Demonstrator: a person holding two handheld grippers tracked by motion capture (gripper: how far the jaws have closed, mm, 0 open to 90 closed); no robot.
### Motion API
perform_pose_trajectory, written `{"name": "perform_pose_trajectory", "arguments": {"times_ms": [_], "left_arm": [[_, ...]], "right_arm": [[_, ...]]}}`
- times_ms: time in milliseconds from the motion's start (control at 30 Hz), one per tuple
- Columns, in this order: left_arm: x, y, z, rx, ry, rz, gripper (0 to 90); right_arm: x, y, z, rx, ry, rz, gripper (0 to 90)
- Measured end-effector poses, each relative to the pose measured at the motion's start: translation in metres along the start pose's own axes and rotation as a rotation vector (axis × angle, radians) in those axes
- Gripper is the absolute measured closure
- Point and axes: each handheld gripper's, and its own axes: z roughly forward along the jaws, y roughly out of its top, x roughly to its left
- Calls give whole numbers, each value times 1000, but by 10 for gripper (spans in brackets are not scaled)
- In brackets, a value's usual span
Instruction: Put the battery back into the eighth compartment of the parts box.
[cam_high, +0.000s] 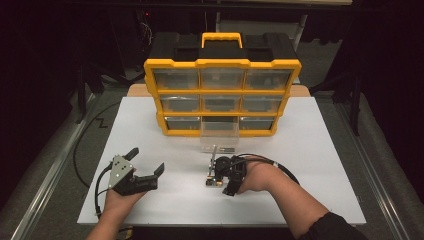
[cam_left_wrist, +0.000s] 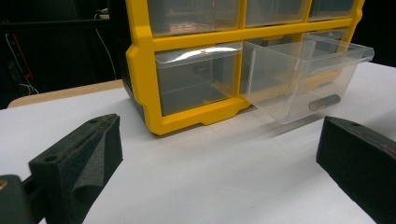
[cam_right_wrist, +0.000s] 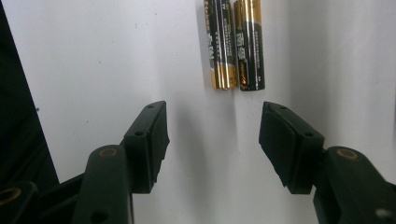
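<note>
Glossy metallic batteries (cam_right_wrist: 236, 44); clear shiny plastic drawer (cam_left_wrist: 303, 77); matt white table (cam_high: 310, 150).

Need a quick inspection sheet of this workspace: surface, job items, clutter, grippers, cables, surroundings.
Surface: white table, bare around the work.
Job's things: two batteries side by side on the table, just ahead of the right gripper; yellow drawer organizer with its clear bottom-middle drawer pulled out, one battery inside.
Clutter: nothing seen.
Grippers: right gripper open, jaws pointing down at the batteries, not touching them; left gripper open, nothing between its jaws.
Cables: black cable along the right forearm; another trails from the left gripper.
Surroundings: dark, grey floor, metal rails.
</note>
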Motion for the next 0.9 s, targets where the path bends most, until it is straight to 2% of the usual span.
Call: {"name": "perform_pose_trajectory", "arguments": {"times_ms": [367,700,900], "left_arm": [[0,0,7,1,-5,-21,14],[0,1,5,-6,-15,-18,14],[0,1,4,-9,-11,-17,14]], "right_arm": [[1,8,-5,-22,17,-15,477],[4,18,-5,-17,17,-37,509],[2,25,-3,-11,22,-50,552]]}}
